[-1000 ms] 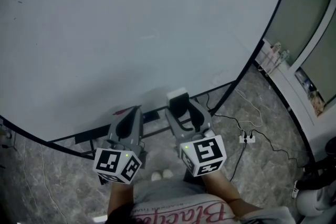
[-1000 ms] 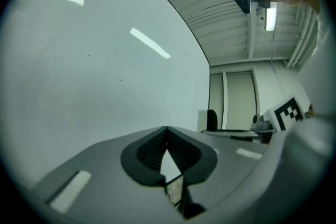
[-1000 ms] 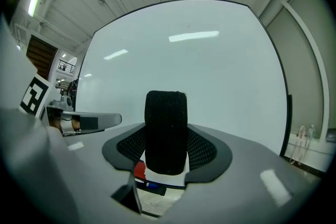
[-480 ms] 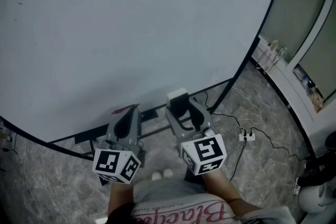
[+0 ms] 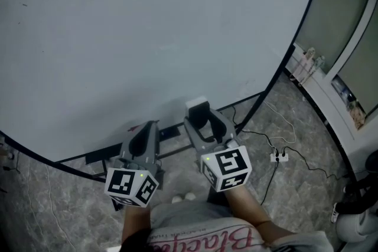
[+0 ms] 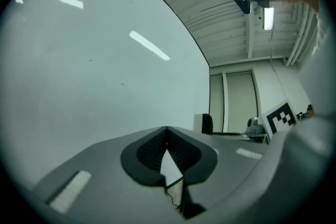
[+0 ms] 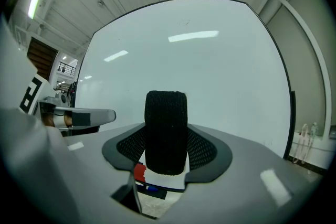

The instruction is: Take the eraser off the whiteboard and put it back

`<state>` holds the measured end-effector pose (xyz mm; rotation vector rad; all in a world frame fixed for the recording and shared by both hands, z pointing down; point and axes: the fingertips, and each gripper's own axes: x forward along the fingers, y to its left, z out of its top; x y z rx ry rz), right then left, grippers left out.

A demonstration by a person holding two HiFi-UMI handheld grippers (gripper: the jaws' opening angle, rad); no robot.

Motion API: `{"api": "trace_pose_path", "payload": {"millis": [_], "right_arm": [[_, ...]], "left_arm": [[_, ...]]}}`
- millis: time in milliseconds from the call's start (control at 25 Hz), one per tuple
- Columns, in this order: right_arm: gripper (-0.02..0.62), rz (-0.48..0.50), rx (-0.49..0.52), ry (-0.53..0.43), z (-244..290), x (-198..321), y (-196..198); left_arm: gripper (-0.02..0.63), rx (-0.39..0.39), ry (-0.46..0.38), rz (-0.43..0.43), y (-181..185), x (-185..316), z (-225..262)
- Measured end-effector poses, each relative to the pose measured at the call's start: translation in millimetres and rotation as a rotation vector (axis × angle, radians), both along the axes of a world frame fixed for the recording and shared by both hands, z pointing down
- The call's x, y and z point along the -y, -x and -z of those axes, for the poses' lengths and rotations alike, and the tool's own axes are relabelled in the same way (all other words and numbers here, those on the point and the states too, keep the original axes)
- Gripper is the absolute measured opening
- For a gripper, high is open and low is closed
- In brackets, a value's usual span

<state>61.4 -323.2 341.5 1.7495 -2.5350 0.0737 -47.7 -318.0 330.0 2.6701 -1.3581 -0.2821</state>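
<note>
The eraser [image 7: 166,131], black felt on a white body, is clamped between the jaws of my right gripper [image 7: 166,152]; its white end [image 5: 197,105] pokes out in front of the right gripper [image 5: 201,116] in the head view, close to the lower part of the big whiteboard [image 5: 147,38]. My left gripper [image 5: 145,137] sits beside it on the left, shut with its tips together and nothing between them, as the left gripper view shows [image 6: 167,136]. Both grippers point at the whiteboard [image 7: 199,65].
The whiteboard's dark frame and stand bars [image 5: 171,133] run just below the grippers. A power strip [image 5: 277,156] and cables lie on the stone floor at the right. A white ledge [image 5: 319,85] with small bottles stands at the far right.
The right gripper with the eraser has shifted slightly left and toward the board. The left gripper has stayed where it was.
</note>
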Motion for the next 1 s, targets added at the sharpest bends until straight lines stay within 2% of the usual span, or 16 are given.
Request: {"api": "trace_pose_path", "payload": {"millis": [240,400,520,800,1000], "right_arm": [[0.227,-0.026,-0.137,-0.017,-1.0,27.0,7.9],[0.227,-0.032,-0.161,-0.008,-3.3,48.1,10.2],[0.229,-0.041,-0.192,-0.033,-0.7,63.3,13.9],[0.232,-0.057,-0.341,-0.099,2.9,88.5,28.9],[0.233,-0.06,-0.354,-0.103,2.6,90.8,29.9]], "left_arm": [[-0.002,0.003,-0.009,0.024,8.3,14.0,1.7],[-0.002,0.003,-0.016,0.039,14.2,25.2,3.2],[-0.002,0.019,-0.019,0.049,17.9,34.2,3.3],[-0.002,0.044,-0.029,0.08,28.3,53.3,6.6],[-0.002,0.039,-0.029,0.084,31.8,61.2,7.2]]}}
